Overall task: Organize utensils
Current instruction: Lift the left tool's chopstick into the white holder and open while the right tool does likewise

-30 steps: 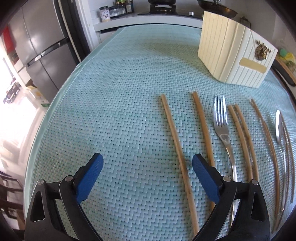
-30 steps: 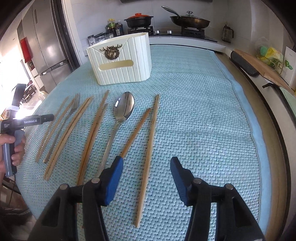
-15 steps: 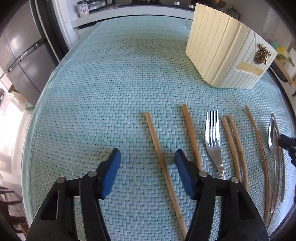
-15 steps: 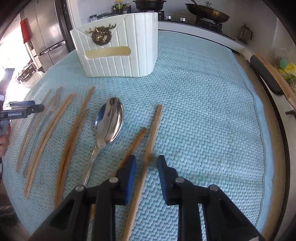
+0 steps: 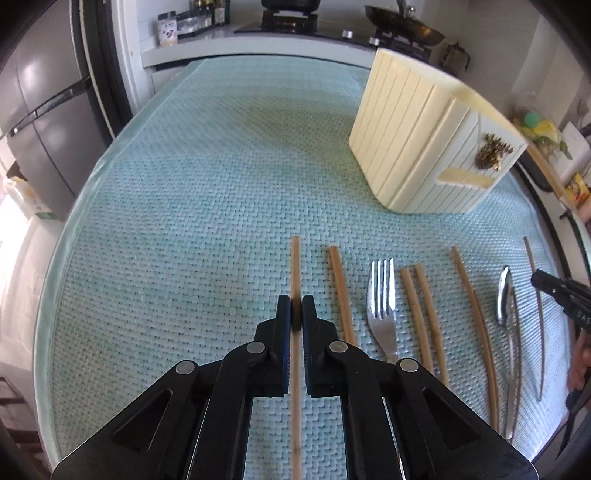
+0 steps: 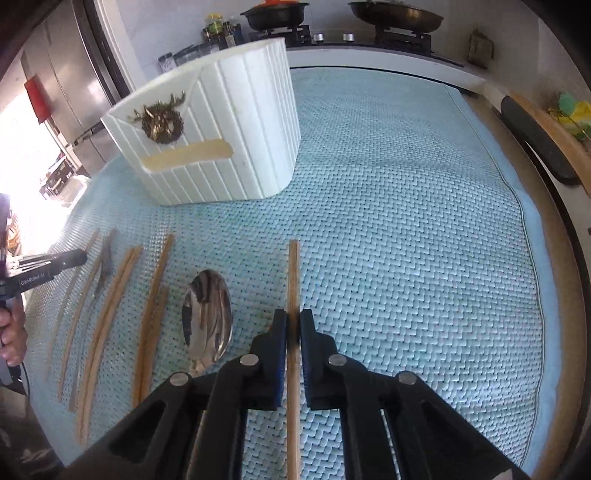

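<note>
Left hand-held gripper [image 5: 296, 312] angled steeply down, jaws clamped on a chopstick [image 5: 295, 266], right hand-held gripper [image 6: 293, 326] likewise, clamped on another chopstick [image 6: 293, 273]

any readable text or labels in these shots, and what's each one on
"GenRobot AI": on the left gripper's black body, seen from the right wrist view; small, slightly soft.
"DAS": partial letters on the right gripper's body, cut off at the frame edge.
Spice jar label: too blurred to read.
White utensil holder: deer emblem only, no text.
</note>
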The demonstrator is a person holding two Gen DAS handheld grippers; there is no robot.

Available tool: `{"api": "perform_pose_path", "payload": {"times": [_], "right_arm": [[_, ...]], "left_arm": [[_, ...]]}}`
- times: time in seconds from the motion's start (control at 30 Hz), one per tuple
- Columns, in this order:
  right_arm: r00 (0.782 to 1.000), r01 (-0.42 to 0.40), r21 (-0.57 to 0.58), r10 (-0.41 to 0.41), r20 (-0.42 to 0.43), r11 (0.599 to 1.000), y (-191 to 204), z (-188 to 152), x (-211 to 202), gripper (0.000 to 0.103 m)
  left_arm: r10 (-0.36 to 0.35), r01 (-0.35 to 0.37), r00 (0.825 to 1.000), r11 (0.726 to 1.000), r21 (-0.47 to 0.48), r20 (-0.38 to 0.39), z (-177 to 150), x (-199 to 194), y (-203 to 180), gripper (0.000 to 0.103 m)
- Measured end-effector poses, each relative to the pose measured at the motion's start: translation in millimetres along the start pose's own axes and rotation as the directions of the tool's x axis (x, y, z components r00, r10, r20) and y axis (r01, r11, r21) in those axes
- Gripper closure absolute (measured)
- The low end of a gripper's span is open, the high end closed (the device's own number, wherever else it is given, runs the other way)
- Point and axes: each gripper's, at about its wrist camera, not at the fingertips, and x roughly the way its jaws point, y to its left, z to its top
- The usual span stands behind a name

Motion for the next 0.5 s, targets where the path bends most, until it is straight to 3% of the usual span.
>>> {"api": "perform_pose_path", "payload": {"times": [0.2, 0.37, 0.5], "right_arm": [[0.988, -0.037, -0.01, 0.038, 0.152, 0.999, 16.4, -1.5, -72.8, 0.096], [0.956, -0.051, -0.055, 0.065, 0.286, 0.997, 43.9, -7.4, -138.6, 0.096], [0.927, -0.045, -0.094, 0.077, 0.367, 0.995, 61.7, -16.7, -177.1, 0.096]], "left_arm": [[-0.065, 0.063, 0.985, 0.998, 0.018, 0.161, 0.4, -79.3, -5.6, 0.099], [-0.136, 0.123, 0.952, 0.99, 0.062, 0.273, -4.2, -144.9, -18.0, 0.099], [-0.187, 0.164, 0.927, 0.982, 0.098, 0.324, 1.6, -174.5, -24.2, 0.099]]}}
